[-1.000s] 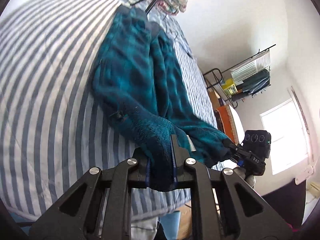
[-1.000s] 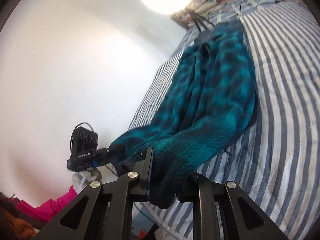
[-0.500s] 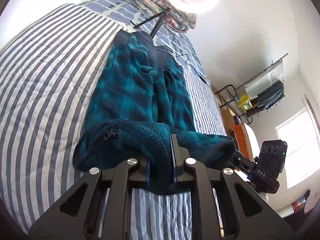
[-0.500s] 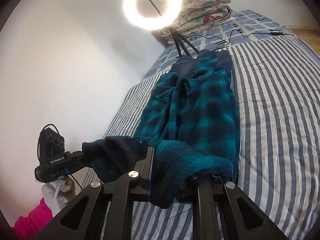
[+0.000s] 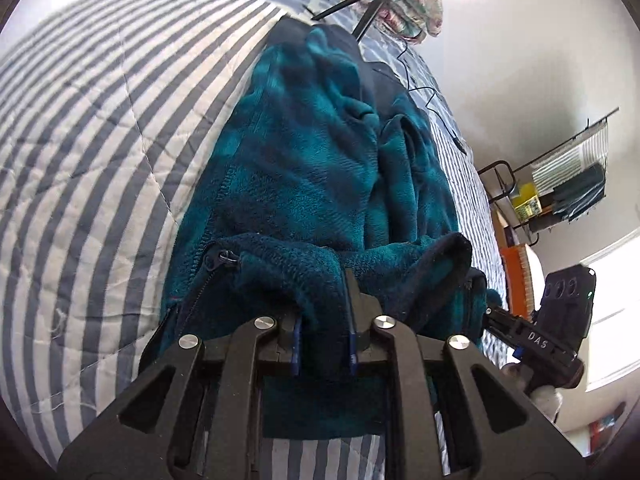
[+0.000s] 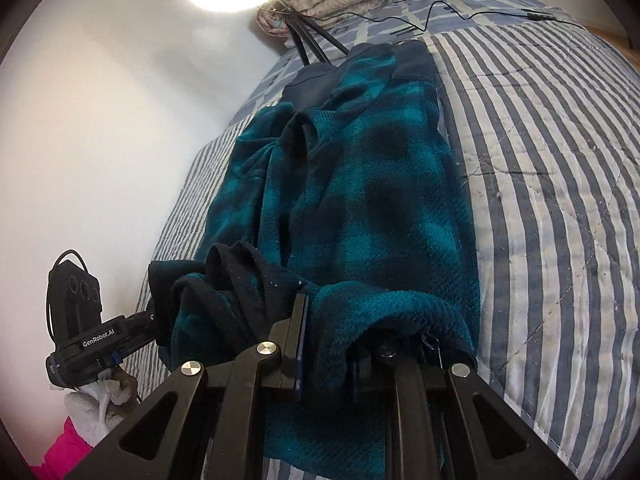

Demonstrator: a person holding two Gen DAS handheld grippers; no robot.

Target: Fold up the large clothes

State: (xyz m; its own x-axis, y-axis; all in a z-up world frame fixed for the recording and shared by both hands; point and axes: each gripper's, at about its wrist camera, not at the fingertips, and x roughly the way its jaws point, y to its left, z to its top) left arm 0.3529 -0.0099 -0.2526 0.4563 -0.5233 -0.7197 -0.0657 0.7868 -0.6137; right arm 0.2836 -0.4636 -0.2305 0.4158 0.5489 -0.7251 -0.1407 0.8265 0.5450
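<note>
Both tongs (image 5: pixel 323 330) (image 6: pixel 326 354) (clamped) on fleece (image 5: pixel 320 176)

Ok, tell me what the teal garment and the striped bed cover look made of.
Teal garment: looks like fleece, matte and fuzzy, with a nubbly pile and soft, thick folds; a zipper runs along one edge. Striped bed cover: probably woven cotton, quilted, judging by its stitched lines and puckers.
</note>
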